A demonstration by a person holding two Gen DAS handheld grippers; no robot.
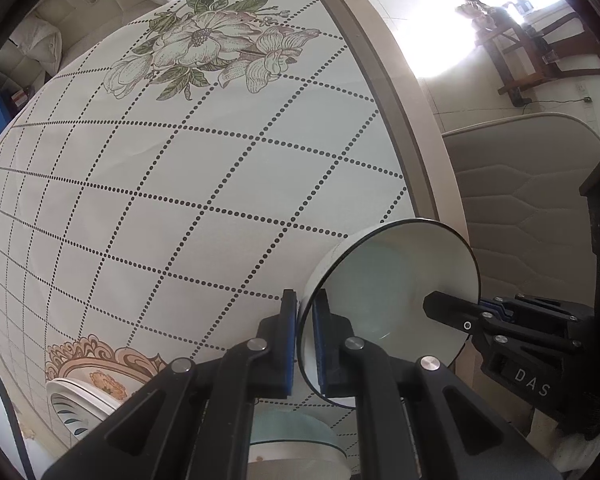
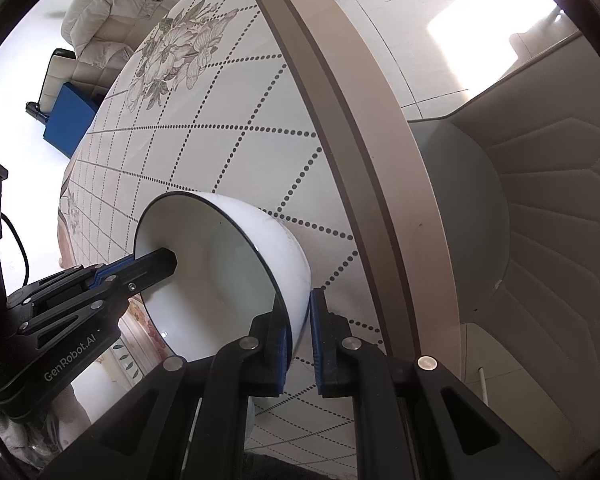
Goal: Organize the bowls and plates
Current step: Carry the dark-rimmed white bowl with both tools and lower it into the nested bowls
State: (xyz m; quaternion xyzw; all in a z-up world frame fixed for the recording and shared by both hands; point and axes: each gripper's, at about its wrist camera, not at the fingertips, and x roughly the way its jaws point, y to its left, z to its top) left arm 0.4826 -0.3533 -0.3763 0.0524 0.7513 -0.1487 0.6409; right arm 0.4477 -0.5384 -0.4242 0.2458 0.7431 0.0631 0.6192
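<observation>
Bowl: a white bowl (image 1: 396, 280) with a dark rim is being held tilted above the desk's (image 1: 204, 184) patterned edge; both tools are pinching its rim from opposite sides
Left gripper (image 1: 306, 336): jaws are clamping the bowl's wall, one pad inside, one outside
Right gripper (image 2: 300, 336): jaws are squeezing the opposite rim likewise
Other dishes: a patterned plate (image 1: 74, 404) is sitting on the desk lower left; another bowl (image 1: 296, 444) is lying under the left tool
Chair (image 2: 540, 216): a padded seat is standing just beside the desk
</observation>
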